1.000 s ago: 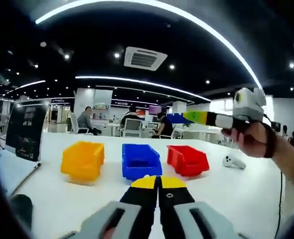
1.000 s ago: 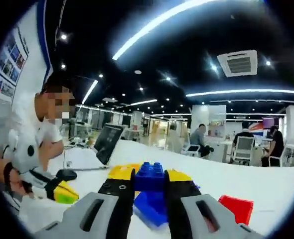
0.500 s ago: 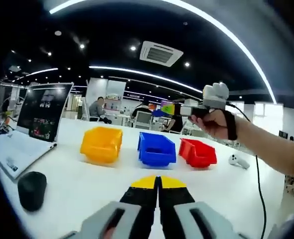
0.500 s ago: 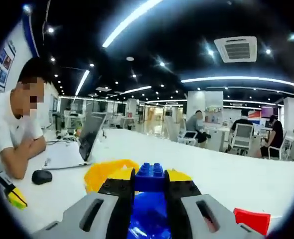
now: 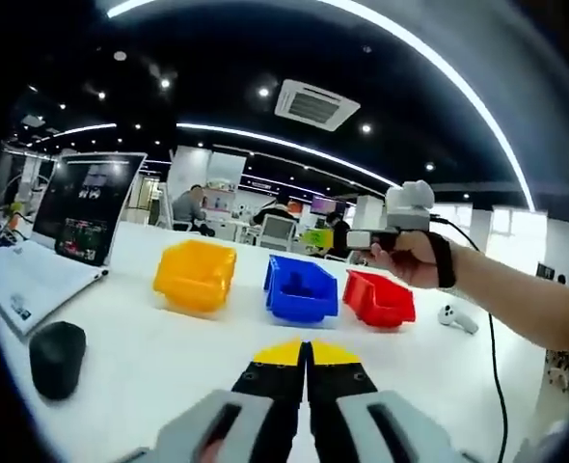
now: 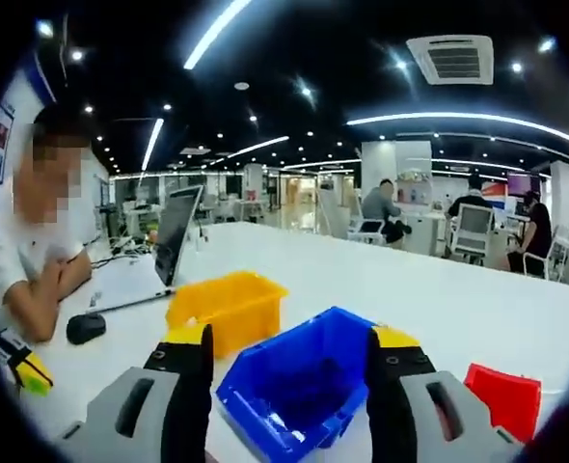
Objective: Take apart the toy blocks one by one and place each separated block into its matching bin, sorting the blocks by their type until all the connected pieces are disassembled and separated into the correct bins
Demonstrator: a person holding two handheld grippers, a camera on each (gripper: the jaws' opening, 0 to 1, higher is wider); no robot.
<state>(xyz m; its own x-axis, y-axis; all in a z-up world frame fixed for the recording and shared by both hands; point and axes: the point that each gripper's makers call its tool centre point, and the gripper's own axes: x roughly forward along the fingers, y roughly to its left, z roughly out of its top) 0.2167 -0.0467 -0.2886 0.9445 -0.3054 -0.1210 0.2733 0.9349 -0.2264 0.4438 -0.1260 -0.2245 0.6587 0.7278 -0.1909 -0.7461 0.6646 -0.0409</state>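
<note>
The right gripper (image 6: 289, 362) hangs directly above the blue plastic bin (image 6: 299, 391), its two yellow-tipped jaws spread wide with nothing between them; the bin's open mouth sits in the gap between the jaws, so that gripper is the one lined up with the blue bin. A small blue shape lies inside the bin in the left gripper view, probably a toy block, though it is too small to be sure. The yellow plastic bin (image 6: 229, 304) stands just beside the blue one on its far left, and the red plastic bin (image 6: 501, 397) lies apart to the right, all three in a row on the white table (image 6: 400, 289).

The left gripper (image 5: 306, 355) is held back from the row, its yellow tips pressed together and gripping nothing visible. From there the blue bin (image 5: 300, 287) lies ahead and slightly left of centre, between the yellow bin (image 5: 194, 276) and the red bin (image 5: 379, 298). The right gripper (image 5: 357, 239) shows above the red and blue bins, held in a hand (image 5: 412, 260). No connected blocks can be made out, so which gripper is nearer the next piece cannot be told
</note>
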